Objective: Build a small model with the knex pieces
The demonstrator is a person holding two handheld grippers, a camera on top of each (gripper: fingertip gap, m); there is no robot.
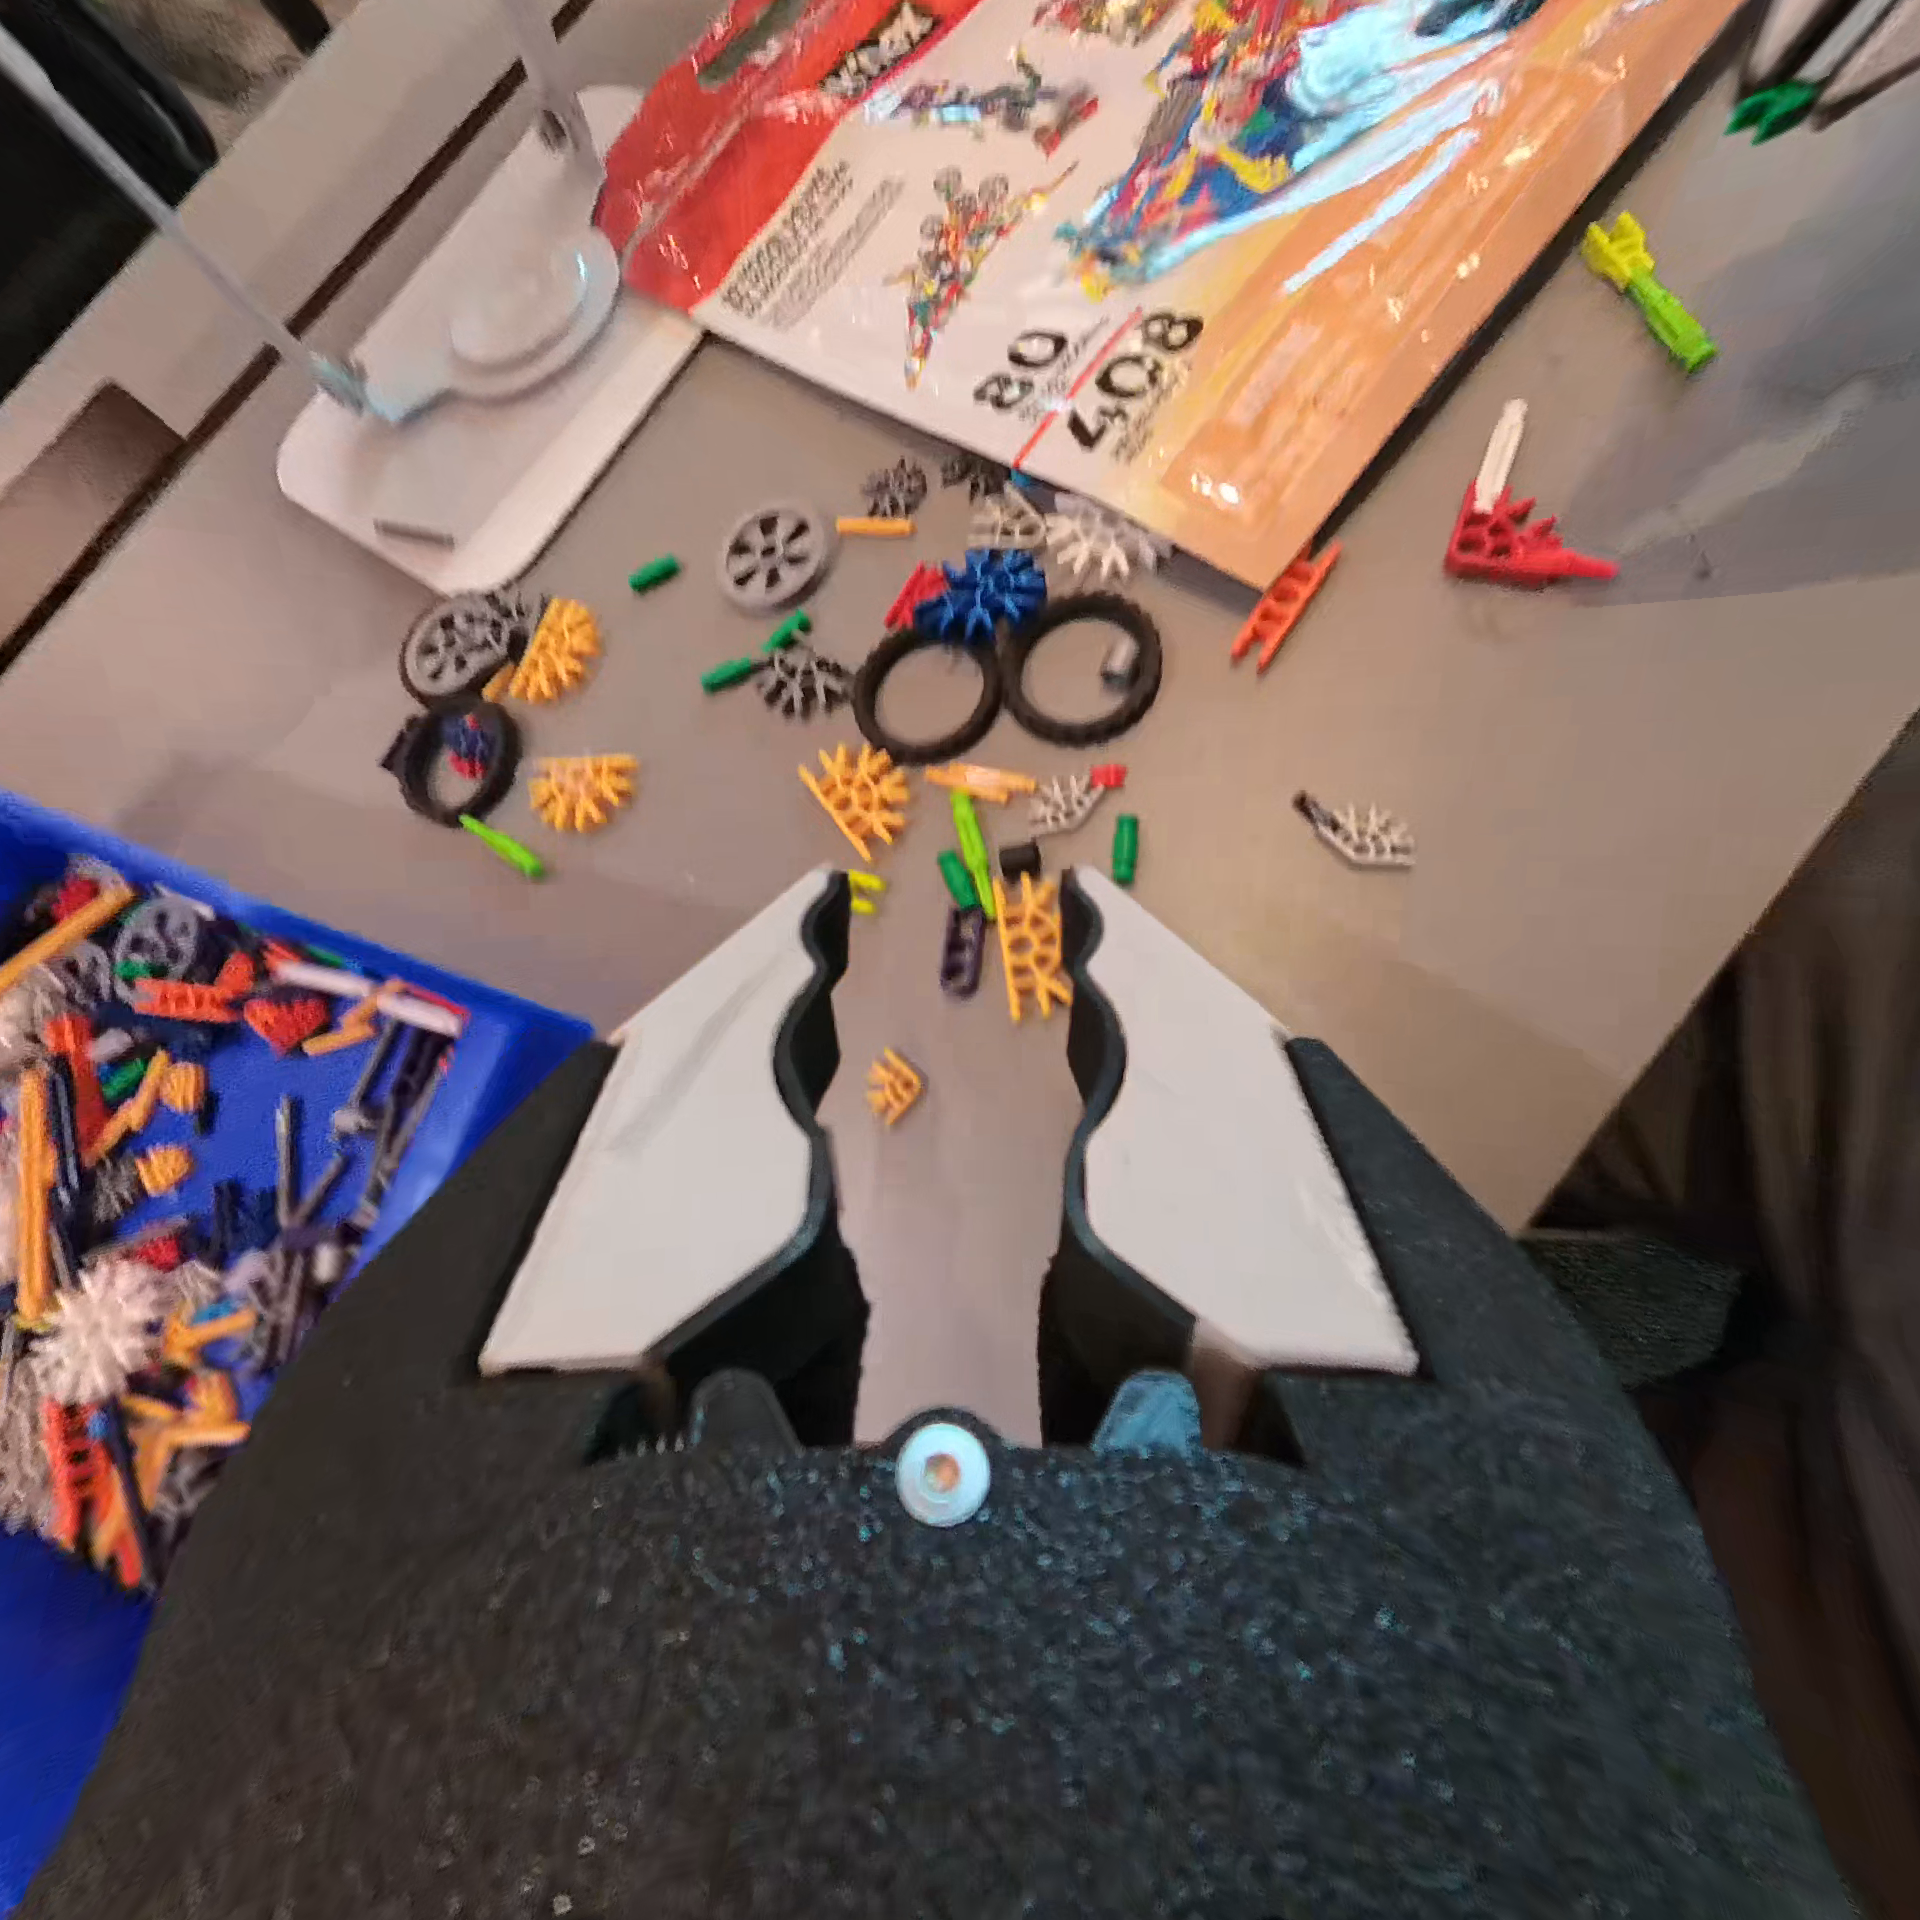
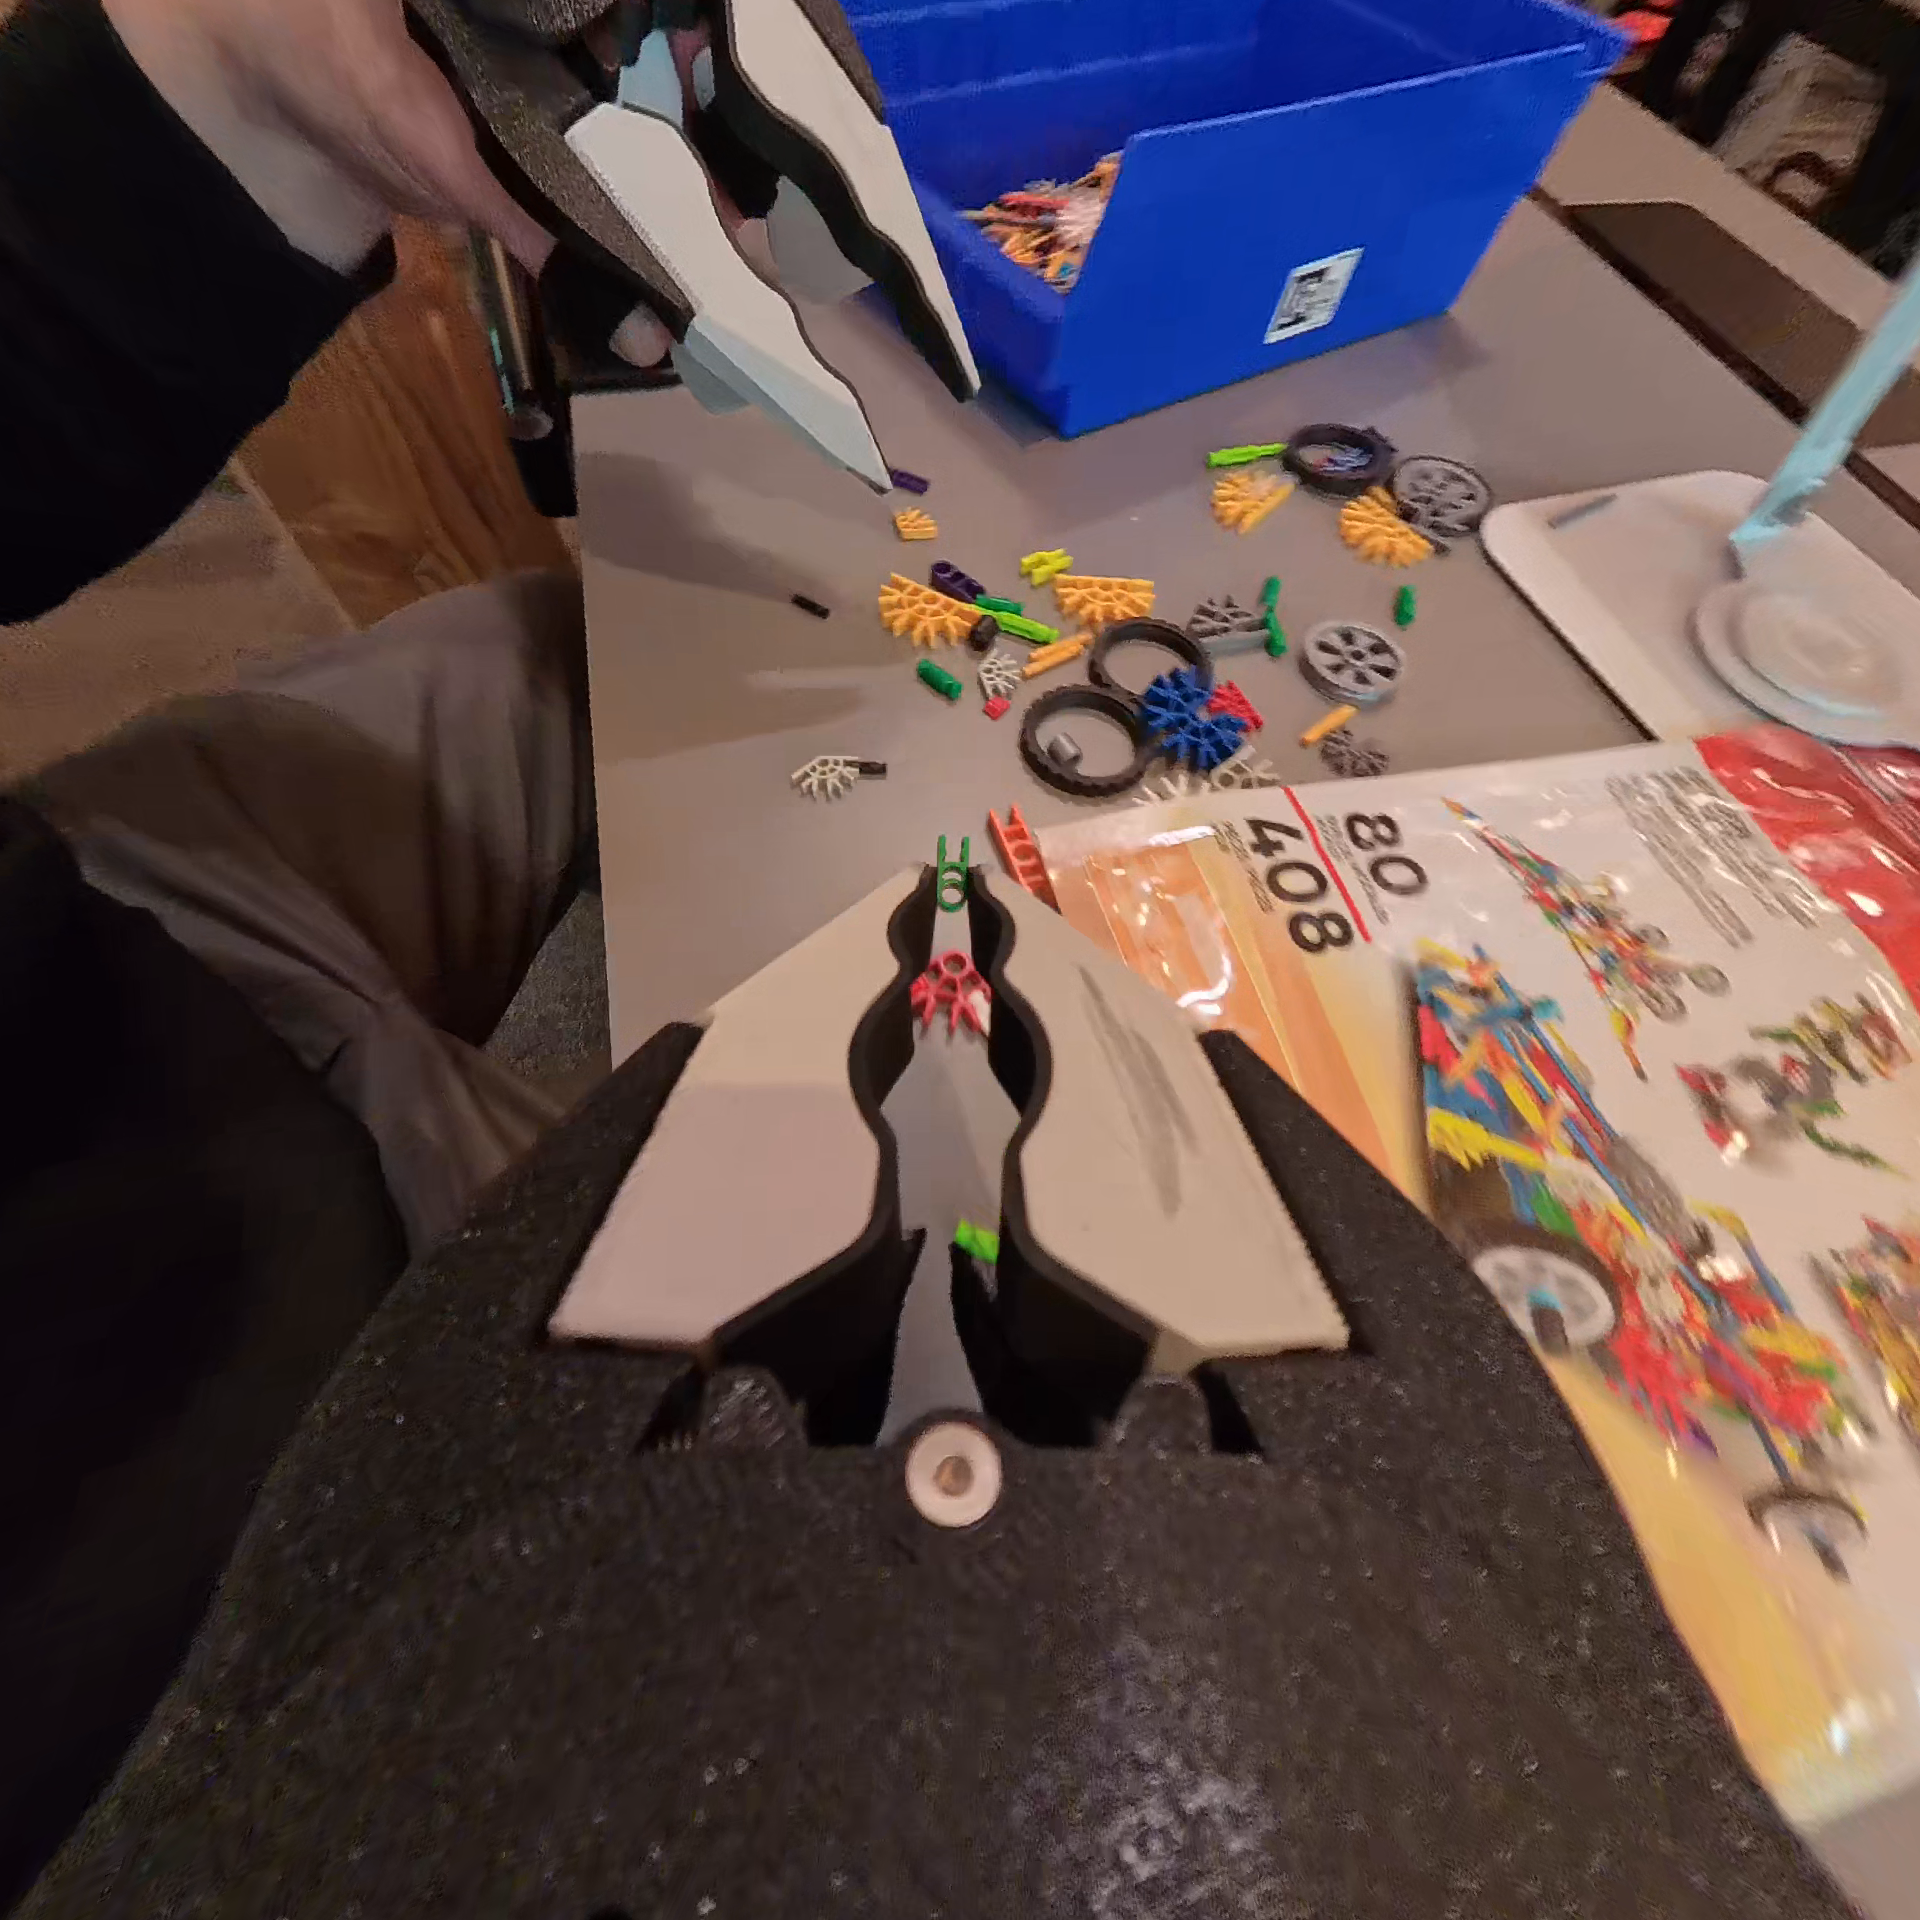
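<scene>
My left gripper (image 1: 954, 883) is open and empty, low over the grey table (image 1: 1455, 831). Between its fingers lie a purple connector (image 1: 961, 951), a yellow ladder-shaped connector (image 1: 1029, 945) and a small yellow fan piece (image 1: 894, 1086). It also shows in the right wrist view (image 2: 925, 436), held by a hand, tips near a purple piece (image 2: 907, 481). My right gripper (image 2: 953, 883) is shut on a small green connector (image 2: 950, 860) that sticks out past the tips. A red connector (image 2: 948, 992) lies on the table below it. The green connector also shows at the top right of the left wrist view (image 1: 1771, 109).
A blue bin (image 1: 104, 1143) of mixed pieces stands at the left. Two black tyres (image 1: 925, 691), grey wheels, and yellow and blue connectors are scattered mid-table. A printed bag (image 1: 1143, 260) and a white lamp base (image 1: 468, 416) lie at the back. A person's leg (image 2: 343, 883) is at the table edge. About 15 centimetres separates my left fingertips from my right.
</scene>
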